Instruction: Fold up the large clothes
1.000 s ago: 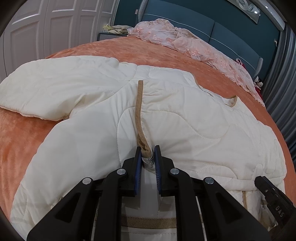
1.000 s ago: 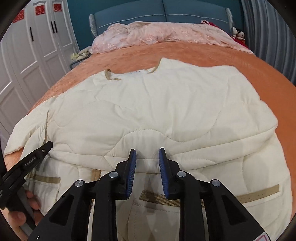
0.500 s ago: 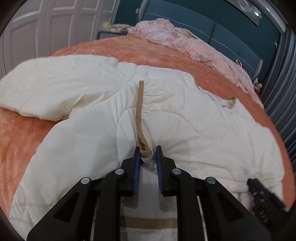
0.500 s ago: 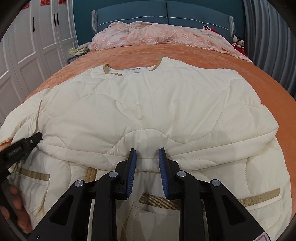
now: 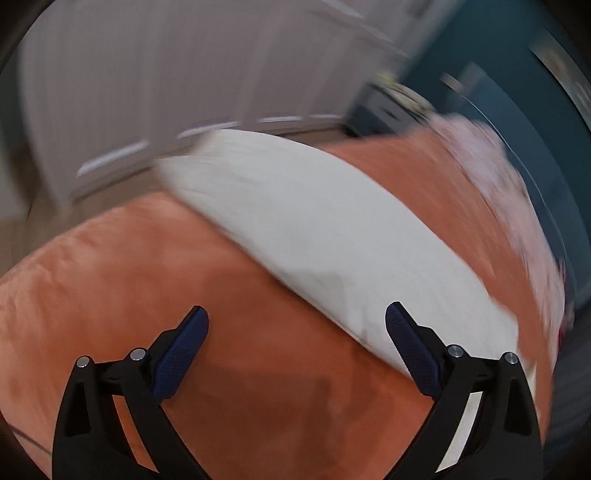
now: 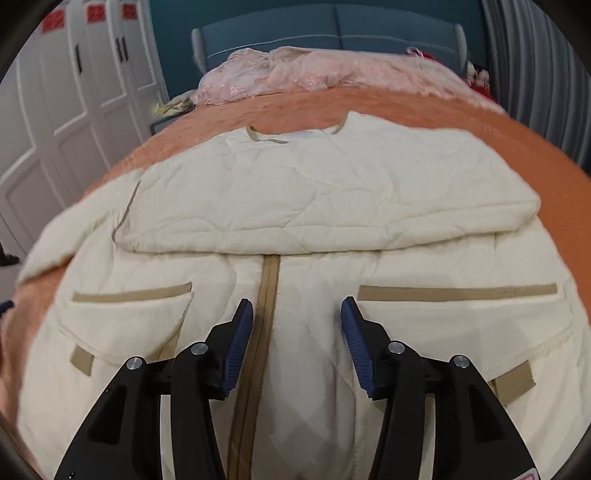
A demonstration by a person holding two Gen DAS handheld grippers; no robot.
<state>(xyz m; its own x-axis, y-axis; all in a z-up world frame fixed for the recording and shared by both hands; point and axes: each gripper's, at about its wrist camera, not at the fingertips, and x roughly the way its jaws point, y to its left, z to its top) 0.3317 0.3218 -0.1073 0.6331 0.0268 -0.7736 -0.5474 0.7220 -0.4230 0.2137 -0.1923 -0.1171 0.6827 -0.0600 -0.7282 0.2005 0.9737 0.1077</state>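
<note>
Left tongs [image 5: 297, 319]: jaws just opened, released, empty, over orange bedspread [image 5: 229, 369].
Right tongs [image 6: 297, 314]: just opened, released.
Quilted jacket [image 6: 314, 206]: spread on bed, 12 o'clock.
Risk: the folded-over upper layer could slide, unrestrained.

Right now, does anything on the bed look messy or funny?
Yes. The cream jacket is only half folded: one sleeve sticks out sideways over the orange bedspread. Also a pink blanket lies crumpled by the headboard.
</note>
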